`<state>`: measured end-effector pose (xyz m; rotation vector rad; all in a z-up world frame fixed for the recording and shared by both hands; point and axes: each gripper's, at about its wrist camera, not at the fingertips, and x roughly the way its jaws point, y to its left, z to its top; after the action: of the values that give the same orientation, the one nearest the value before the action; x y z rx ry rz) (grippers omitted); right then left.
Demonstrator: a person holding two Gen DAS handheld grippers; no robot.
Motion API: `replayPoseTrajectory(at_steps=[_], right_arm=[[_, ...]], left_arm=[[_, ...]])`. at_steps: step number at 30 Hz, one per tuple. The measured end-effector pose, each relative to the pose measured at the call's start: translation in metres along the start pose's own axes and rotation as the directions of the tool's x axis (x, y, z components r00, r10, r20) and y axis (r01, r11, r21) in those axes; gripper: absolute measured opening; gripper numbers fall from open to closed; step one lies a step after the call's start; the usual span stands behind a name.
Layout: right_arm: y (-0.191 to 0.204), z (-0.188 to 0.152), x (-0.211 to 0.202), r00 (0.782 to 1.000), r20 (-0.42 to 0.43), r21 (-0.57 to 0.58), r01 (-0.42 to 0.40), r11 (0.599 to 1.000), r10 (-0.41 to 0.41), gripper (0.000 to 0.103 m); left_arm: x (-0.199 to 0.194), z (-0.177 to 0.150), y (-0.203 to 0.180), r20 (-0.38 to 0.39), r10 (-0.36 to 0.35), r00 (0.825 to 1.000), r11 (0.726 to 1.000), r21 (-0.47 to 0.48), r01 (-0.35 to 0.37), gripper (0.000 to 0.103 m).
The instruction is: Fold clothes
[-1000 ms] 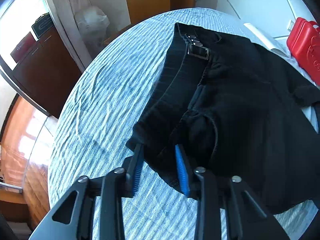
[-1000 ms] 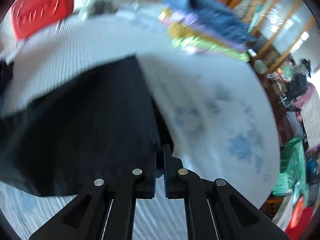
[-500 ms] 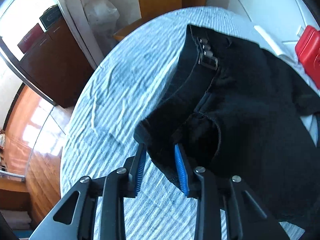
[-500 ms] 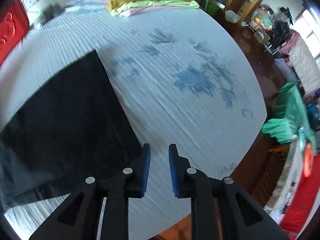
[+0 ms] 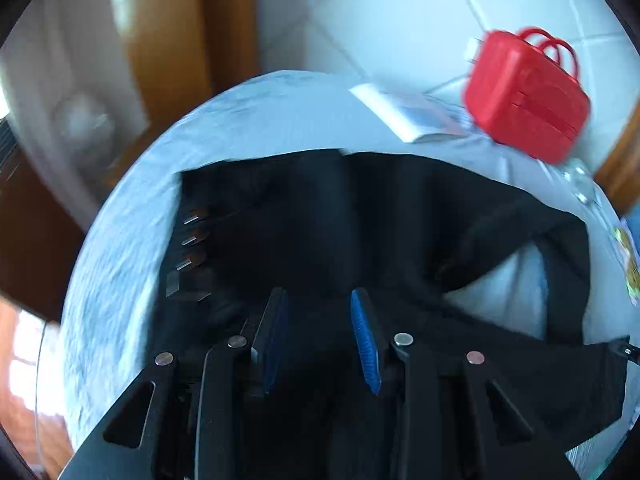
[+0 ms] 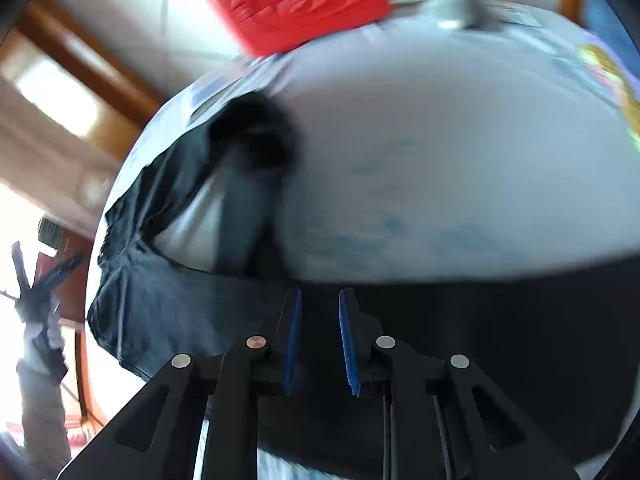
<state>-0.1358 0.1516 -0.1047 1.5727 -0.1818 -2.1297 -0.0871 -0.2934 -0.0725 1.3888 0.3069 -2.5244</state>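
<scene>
Black trousers [image 5: 360, 232] lie spread on a round table with a pale blue striped cloth [image 5: 132, 240]. Their waistband with metal clasps [image 5: 192, 236] is at the left in the left wrist view. My left gripper [image 5: 318, 300] is open and hovers over the black fabric, holding nothing. In the blurred right wrist view the trousers [image 6: 160, 308] lie at the left and under my right gripper [image 6: 318, 300], which is open with its blue pads apart over the dark fabric. One trouser leg [image 6: 252, 136] runs toward the far side of the table.
A red plastic case [image 5: 524, 96] stands at the table's far edge, also in the right wrist view [image 6: 296, 0]. A white booklet [image 5: 408, 116] lies beside it. Folded colourful clothes [image 6: 612, 76] sit at the right edge. Wooden door frames and a tiled wall lie beyond.
Both grippers have swung toward the far side of the table. My left gripper let go of the waistband corner and now hovers over the trousers. My right gripper stays open, now over the black fabric.
</scene>
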Motion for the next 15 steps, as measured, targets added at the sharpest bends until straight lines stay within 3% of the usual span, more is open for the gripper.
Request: replayPoseTrajectory(at_steps=[4, 8, 12, 15], right_arm=[[0.023, 0.015, 0.037, 0.998, -0.06, -0.029, 0.004, 1.0, -0.006, 0.019], [0.029, 0.02, 0.052, 0.996, -0.088, -0.033, 0.012, 0.999, -0.015, 0.021], [0.025, 0.021, 0.052, 0.996, -0.091, -0.015, 0.022, 1.0, -0.023, 0.046], [0.019, 0.019, 0.05, 0.995, -0.098, 0.007, 0.01, 1.0, -0.009, 0.047]], left_arm=[[0.025, 0.017, -0.036, -0.027, -0.117, 0.993, 0.991, 0.07, 0.118, 0.033], [0.047, 0.029, -0.086, -0.047, -0.227, 0.973, 0.953, 0.193, 0.232, 0.033], [0.061, 0.029, -0.135, -0.073, -0.286, 0.955, 0.904, 0.31, 0.295, 0.039], [0.072, 0.022, -0.163, -0.096, -0.301, 0.949, 0.88, 0.354, 0.316, 0.05]])
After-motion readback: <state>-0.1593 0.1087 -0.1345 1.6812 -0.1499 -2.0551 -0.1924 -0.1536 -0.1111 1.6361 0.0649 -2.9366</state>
